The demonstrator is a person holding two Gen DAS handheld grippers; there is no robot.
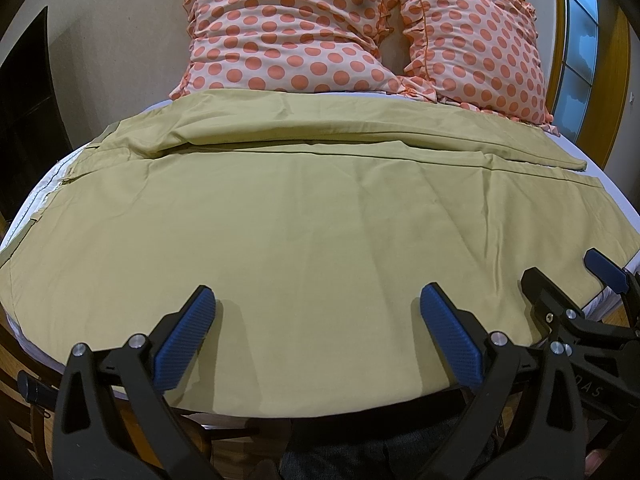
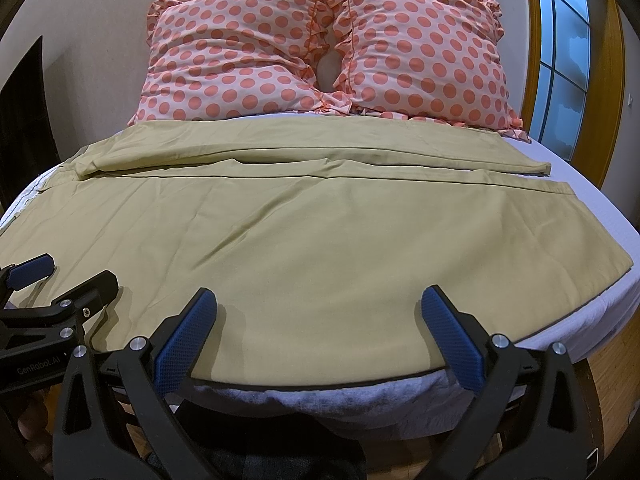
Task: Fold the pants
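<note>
Khaki pants lie flat across the bed, waistband at the left, leg hems at the right; they also show in the right wrist view. The two legs lie side by side, the far one near the pillows. My left gripper is open and empty over the pants' near edge. My right gripper is open and empty over the near edge further right. Each gripper shows in the other's view: the right one at the right, the left one at the left.
Two polka-dot pillows lean at the head of the bed. The white mattress shows at the right and along the front edge. A window is at the far right; a dark panel stands at the left.
</note>
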